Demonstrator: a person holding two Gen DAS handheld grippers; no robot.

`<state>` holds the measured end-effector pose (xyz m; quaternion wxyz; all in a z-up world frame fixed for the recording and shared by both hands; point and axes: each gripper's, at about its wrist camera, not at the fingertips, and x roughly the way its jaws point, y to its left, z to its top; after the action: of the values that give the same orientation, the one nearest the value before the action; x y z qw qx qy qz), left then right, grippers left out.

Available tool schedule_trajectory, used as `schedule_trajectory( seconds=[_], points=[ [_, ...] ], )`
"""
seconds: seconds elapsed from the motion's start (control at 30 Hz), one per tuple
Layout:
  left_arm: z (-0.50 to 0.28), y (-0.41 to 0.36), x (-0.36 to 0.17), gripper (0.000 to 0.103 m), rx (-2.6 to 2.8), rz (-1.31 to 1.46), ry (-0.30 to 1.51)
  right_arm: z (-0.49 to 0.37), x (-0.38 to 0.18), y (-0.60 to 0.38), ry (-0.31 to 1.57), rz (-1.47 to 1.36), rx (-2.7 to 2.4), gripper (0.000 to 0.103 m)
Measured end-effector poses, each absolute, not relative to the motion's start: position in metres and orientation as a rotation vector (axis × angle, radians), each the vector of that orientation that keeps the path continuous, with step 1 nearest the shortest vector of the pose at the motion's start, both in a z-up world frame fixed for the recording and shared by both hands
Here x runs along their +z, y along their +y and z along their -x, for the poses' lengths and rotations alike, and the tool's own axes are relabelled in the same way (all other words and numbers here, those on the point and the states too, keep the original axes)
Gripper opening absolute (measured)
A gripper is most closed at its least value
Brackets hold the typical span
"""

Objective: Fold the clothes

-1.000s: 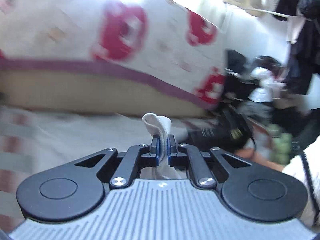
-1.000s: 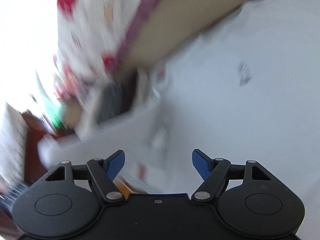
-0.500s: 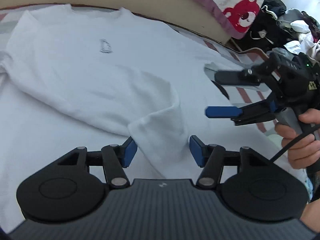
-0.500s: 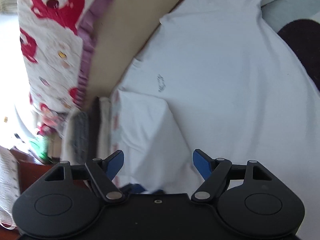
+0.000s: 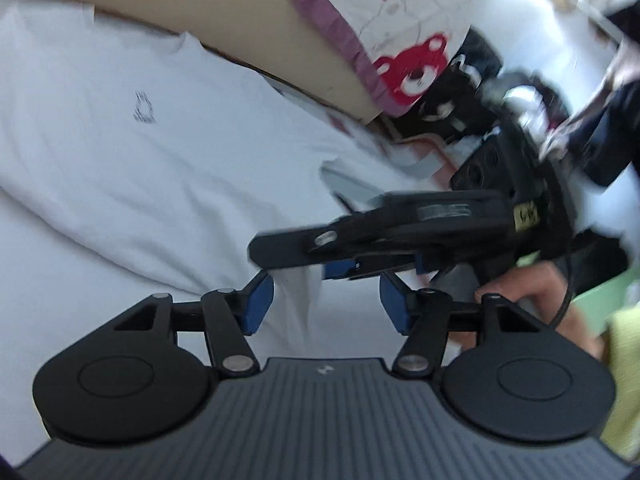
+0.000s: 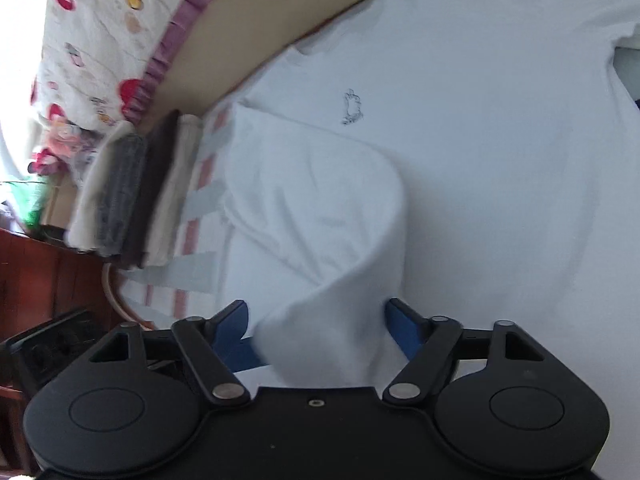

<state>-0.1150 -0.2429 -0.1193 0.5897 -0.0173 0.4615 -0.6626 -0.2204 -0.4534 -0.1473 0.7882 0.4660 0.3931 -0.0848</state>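
A white T-shirt (image 5: pixel 140 152) with a small dark chest print (image 5: pixel 143 109) lies spread on the bed; it also shows in the right wrist view (image 6: pixel 460 128). Its sleeve (image 6: pixel 320 216) is folded over the body and rises between the right gripper's open jaws. My left gripper (image 5: pixel 326 304) is open just above the shirt, with the sleeve edge between its blue pads. My right gripper (image 6: pixel 316 320) is open; in the left wrist view its blurred body (image 5: pixel 400 236) crosses right in front of the left gripper, held by a hand (image 5: pixel 532 292).
A stack of folded clothes (image 6: pixel 128 192) sits at the bed's edge to the left of the shirt. A bear-print blanket (image 5: pixel 408 12) with a purple frill hangs over a tan board (image 5: pixel 200 8). Dark clutter (image 5: pixel 472 92) lies past the bed. Red-brown wooden furniture (image 6: pixel 48 280) stands low on the left.
The left gripper, shut on white cloth a second ago, has let go and stands open. The right gripper has moved in close in front of it, over the folded sleeve.
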Motion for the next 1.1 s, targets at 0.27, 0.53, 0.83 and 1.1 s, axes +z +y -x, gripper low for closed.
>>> schedule_trajectory(
  seconds=[0.27,0.53,0.83,1.1],
  points=[
    [0.088,-0.234,-0.120,0.060,-1.283,-0.081,1.098,0.249,-0.143,-0.472,1.005,-0.596,-0.534,0.033],
    [0.024,-0.207,-0.146,0.060,-1.008,0.089,1.237,0.300,-0.144,-0.495,0.892,-0.905,-0.530,0.068],
    [-0.014,-0.177,-0.162,0.061,-0.786,0.196,1.192,0.282,-0.168,-0.471,0.932,-0.813,-0.582,0.066],
    [-0.020,-0.183,-0.170,0.061,-0.750,0.234,1.124,0.289,-0.114,-0.459,0.765,-0.452,-0.677,0.006]
  ],
)
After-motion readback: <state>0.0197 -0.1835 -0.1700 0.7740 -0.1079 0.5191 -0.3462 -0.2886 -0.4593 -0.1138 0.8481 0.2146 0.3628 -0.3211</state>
